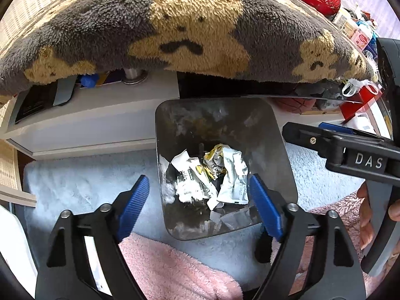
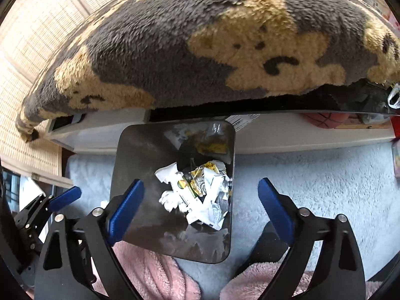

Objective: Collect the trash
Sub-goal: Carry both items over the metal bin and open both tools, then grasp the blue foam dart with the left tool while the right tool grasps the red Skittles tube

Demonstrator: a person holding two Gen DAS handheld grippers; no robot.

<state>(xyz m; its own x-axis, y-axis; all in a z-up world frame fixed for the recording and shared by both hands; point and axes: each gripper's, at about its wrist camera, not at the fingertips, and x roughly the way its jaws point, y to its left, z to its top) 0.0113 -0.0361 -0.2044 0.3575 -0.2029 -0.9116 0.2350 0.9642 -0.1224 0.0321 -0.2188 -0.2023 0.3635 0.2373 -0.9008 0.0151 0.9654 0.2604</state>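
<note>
Both the left gripper (image 1: 198, 192) and right gripper (image 2: 201, 197) hang with jaws wide and empty, crumpled wrappers (image 1: 210, 175) already down in the bin (image 1: 282, 150) below them; leftover trash unseen.

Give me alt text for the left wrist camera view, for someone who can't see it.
An open left hand-held gripper with blue pads hangs over a dark square trash bin holding crumpled white and yellow wrappers. The bin stands on a pale blue fluffy rug, below a grey and tan bear-patterned fleece blanket. The right hand-held gripper enters from the right.
</note>
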